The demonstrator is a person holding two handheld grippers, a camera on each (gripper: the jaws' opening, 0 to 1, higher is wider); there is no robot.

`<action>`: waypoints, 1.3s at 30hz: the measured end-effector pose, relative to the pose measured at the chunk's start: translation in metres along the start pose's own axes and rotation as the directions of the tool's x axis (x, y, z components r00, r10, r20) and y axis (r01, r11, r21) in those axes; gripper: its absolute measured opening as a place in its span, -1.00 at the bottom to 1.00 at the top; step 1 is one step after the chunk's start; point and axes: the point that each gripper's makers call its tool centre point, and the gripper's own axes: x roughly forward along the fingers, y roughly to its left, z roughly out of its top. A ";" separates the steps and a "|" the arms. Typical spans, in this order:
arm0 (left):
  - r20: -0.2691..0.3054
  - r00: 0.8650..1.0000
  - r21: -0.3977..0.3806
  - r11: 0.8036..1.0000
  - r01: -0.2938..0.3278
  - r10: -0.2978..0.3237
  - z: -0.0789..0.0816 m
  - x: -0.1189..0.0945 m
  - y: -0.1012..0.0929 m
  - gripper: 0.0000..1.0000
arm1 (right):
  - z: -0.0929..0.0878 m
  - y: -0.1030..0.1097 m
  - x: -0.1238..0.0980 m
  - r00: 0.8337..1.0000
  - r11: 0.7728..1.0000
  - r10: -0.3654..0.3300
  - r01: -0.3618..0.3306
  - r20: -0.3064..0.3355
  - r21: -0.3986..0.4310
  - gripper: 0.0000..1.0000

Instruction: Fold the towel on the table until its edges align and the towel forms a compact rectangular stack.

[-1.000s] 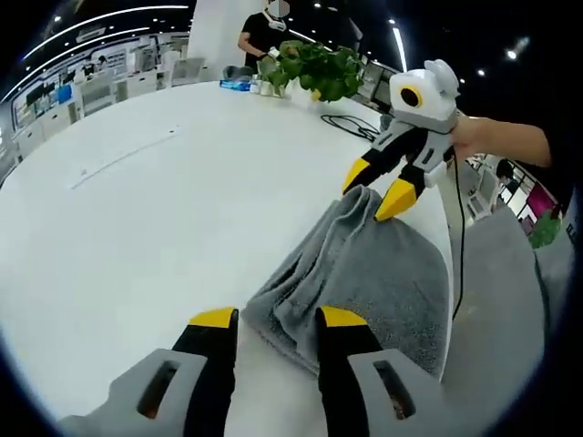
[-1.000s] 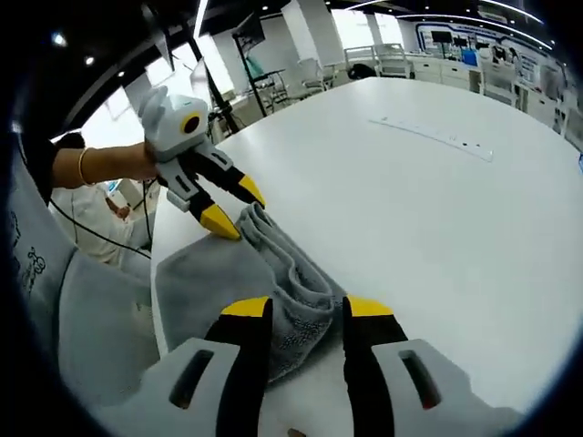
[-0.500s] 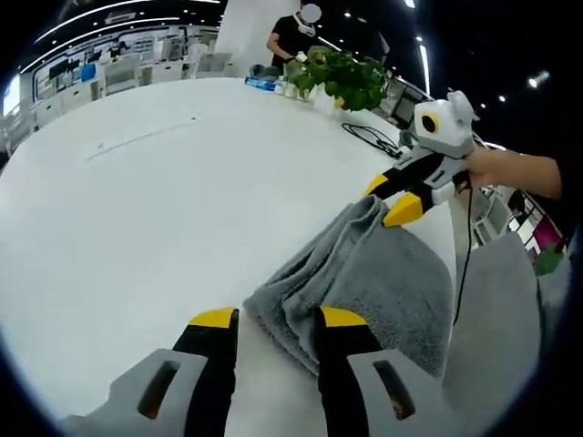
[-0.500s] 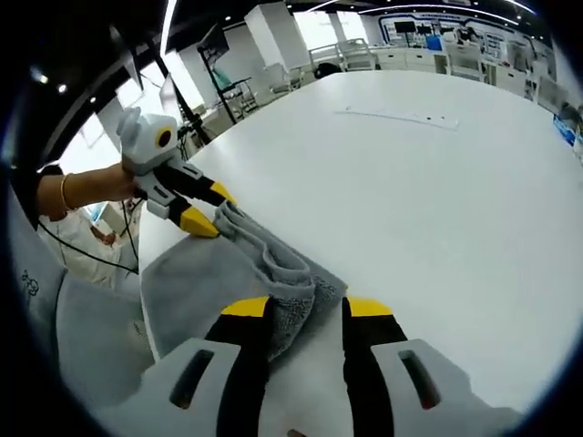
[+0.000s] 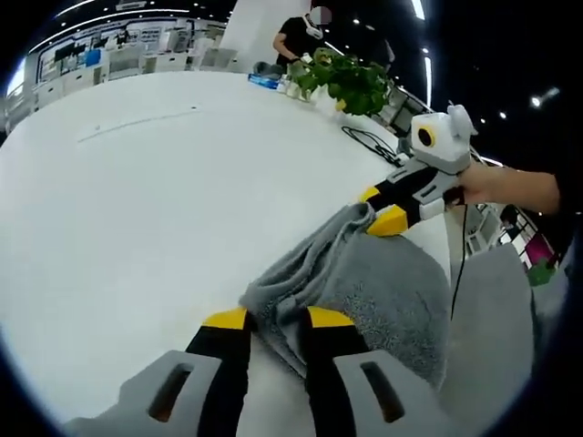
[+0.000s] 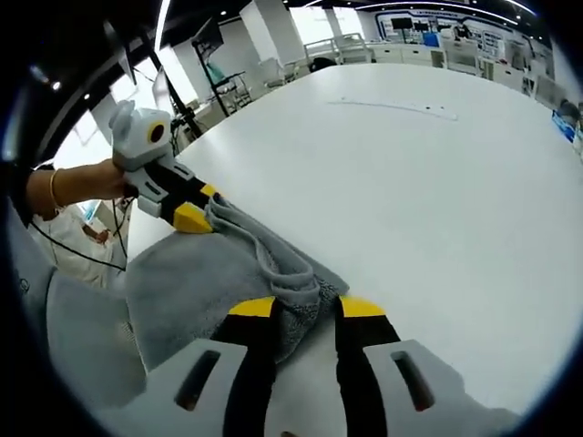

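in the left gripper view, nearest, saw the left gripper [image 5: 275, 319] with its yellow tips pressed on a bunched corner of the grey towel [image 5: 383, 291], jaws closed on the cloth. lifted in a ridge from that corner, then ran away toward the far corner. lay on the white table [image 5: 137, 200], close to its right edge, with part of it spread flat beside the ridge. at the far corner, met the right gripper [image 5: 378, 208], also clamped on the towel, held by a hand [image 5: 496, 187]. behind it, a black cable [image 5: 369, 141] on the table, then a green plant [image 5: 351, 82] and, beside the plant, some small items too blurred to tell. furthest, a person [image 5: 296, 36] in black stood behind the table.

in the right gripper view, nearest, saw the right gripper [image 6: 305, 309] with tips squeezed on the folded towel edge [image 6: 273, 273], the cloth gathered between the jaws. further along the ridge, the left gripper [image 6: 196, 205] gripped the other corner, held by a hand [image 6: 77, 182] with a bracelet at the wrist. beyond, only the wide table top [image 6: 437, 182], then chairs [image 6: 278, 73] and office furniture far back.
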 end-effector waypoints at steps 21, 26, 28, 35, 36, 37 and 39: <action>0.038 0.991 0.256 0.957 -0.137 0.131 0.038 0.019 0.026 -0.76 | 0.029 -0.031 0.017 0.996 0.995 -0.089 0.088 -0.027 -0.039 -0.67; 0.018 0.990 0.272 0.952 -0.138 0.138 0.055 0.029 0.041 -0.78 | 0.042 -0.046 0.023 0.994 0.994 -0.107 0.106 -0.020 -0.035 -0.67; 0.019 0.991 0.270 0.953 -0.136 0.136 0.060 0.031 0.046 -0.78 | 0.048 -0.051 0.026 0.993 0.993 -0.114 0.113 -0.019 -0.033 -0.67; 0.027 0.988 0.278 0.948 -0.156 0.154 0.077 0.039 0.061 -0.78 | 0.065 -0.068 0.034 0.990 0.989 -0.140 0.139 -0.021 -0.050 -0.68; 0.029 0.987 0.277 0.948 -0.157 0.155 0.079 0.040 0.063 -0.78 | 0.068 -0.071 0.035 0.990 0.989 -0.143 0.141 -0.022 -0.053 -0.68; 0.031 0.987 0.276 0.948 -0.158 0.156 0.080 0.040 0.065 -0.78 | 0.070 -0.073 0.036 0.989 0.989 -0.143 0.142 -0.023 -0.052 -0.68; 0.039 0.987 0.273 0.948 -0.163 0.159 0.084 0.042 0.069 -0.79 | 0.074 -0.079 0.038 0.989 0.988 -0.149 0.148 -0.019 -0.045 -0.68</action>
